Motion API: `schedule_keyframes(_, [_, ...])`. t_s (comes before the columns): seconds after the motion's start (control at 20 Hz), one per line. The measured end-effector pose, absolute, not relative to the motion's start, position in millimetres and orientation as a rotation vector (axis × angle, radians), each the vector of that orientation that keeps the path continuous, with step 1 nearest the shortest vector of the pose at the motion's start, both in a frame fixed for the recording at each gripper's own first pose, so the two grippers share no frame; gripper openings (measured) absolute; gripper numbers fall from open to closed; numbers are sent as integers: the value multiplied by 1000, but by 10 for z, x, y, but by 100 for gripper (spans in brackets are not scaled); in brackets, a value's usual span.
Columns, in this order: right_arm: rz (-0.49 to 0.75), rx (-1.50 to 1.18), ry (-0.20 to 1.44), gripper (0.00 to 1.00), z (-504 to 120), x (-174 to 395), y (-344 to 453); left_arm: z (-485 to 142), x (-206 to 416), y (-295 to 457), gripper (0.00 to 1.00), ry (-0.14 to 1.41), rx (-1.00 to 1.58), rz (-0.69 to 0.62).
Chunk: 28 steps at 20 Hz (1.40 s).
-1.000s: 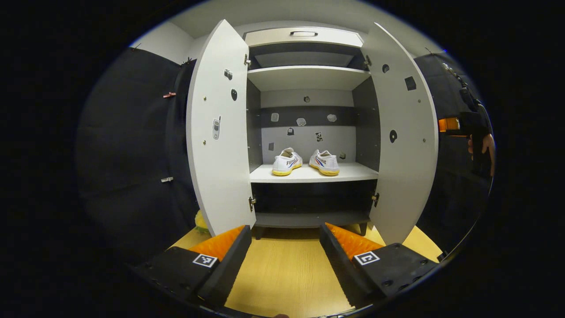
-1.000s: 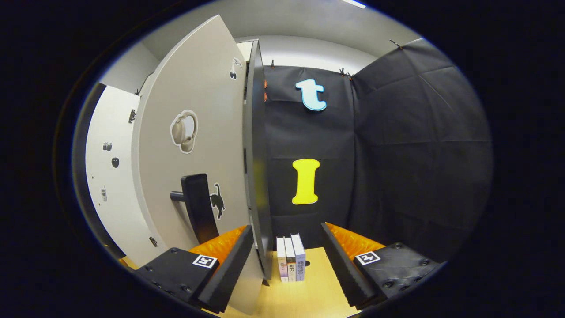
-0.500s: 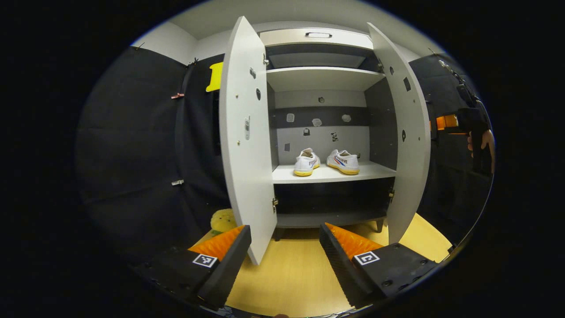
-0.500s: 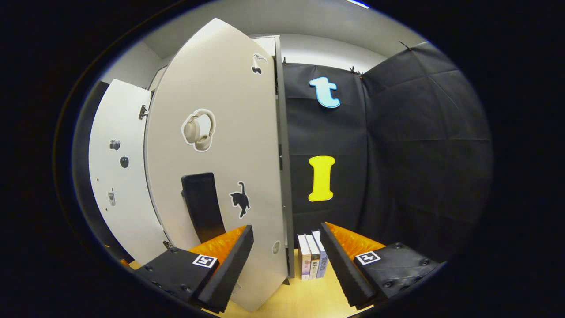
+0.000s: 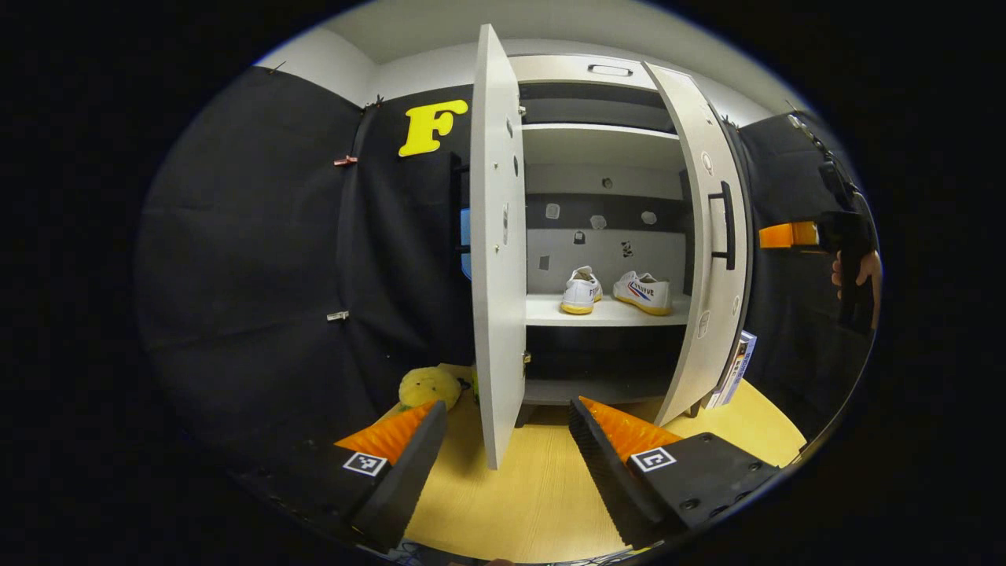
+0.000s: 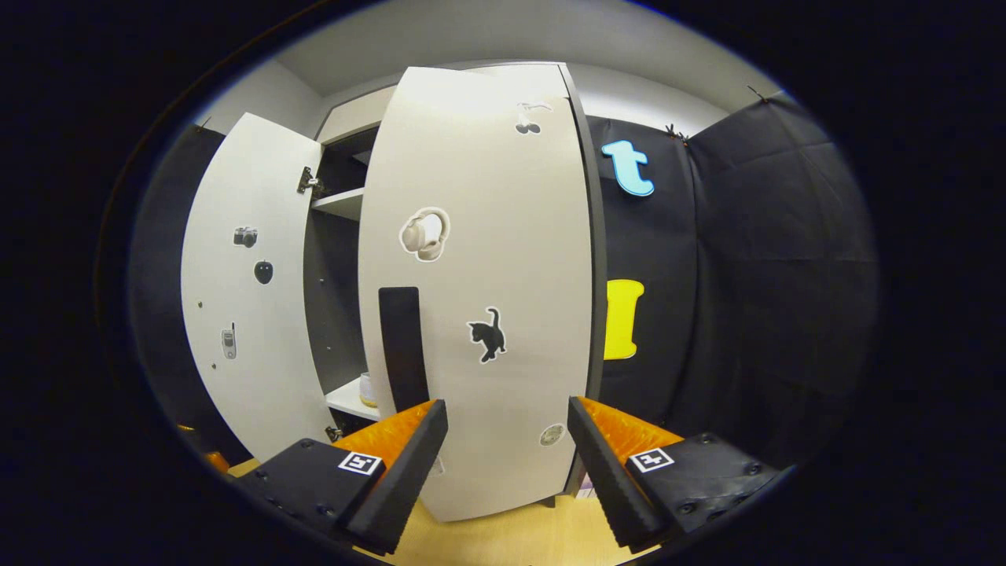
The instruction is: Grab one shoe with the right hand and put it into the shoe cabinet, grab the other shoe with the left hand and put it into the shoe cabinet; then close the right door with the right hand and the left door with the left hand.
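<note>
Two white shoes (image 5: 615,290) with yellow soles stand side by side on the middle shelf (image 5: 605,310) of the shoe cabinet (image 5: 597,102), toes toward the back wall. The left door (image 5: 497,244) stands open, nearly edge-on in the left gripper view. The right door (image 6: 479,291) is partly swung toward the opening; its outer face carries a dark vertical handle (image 6: 402,346) and stickers of headphones (image 6: 424,233) and a cat (image 6: 488,334). Inside faces of the left door and the back wall also bear small stickers.

The left gripper (image 5: 507,428) hangs in front of the cabinet above the wooden floor (image 5: 519,495), jaws wide and holding nothing. The right gripper (image 6: 507,424) is near the right door's outer face, jaws wide, empty, apart from the handle. In the left gripper view a hand (image 5: 860,271) grips that right gripper at the far right.

A yellow plush toy (image 5: 428,387) lies on the floor left of the cabinet; books (image 5: 735,368) stand just to its right.
</note>
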State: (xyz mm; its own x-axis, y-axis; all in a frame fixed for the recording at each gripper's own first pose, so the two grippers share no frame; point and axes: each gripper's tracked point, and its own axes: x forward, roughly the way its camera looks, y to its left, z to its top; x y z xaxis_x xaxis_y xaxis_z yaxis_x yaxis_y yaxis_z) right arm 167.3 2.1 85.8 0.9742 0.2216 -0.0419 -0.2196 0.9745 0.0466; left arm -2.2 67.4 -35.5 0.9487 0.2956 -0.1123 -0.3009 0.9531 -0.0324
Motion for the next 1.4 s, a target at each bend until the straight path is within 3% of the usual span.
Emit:
schedule_keyframes(0.55, [129, 86, 68, 98, 511, 1327, 2, -174, -31, 1341, 97, 81, -98, 289])
schedule_keyframes(0.9, [103, 60, 88, 98, 222, 1106, 72, 296, 210, 2001, 97, 22, -64, 316])
schedule_keyframes(1.4, [95, 87, 179, 98, -286, 832, 252, 999, 793, 2477, 97, -44, -40, 249])
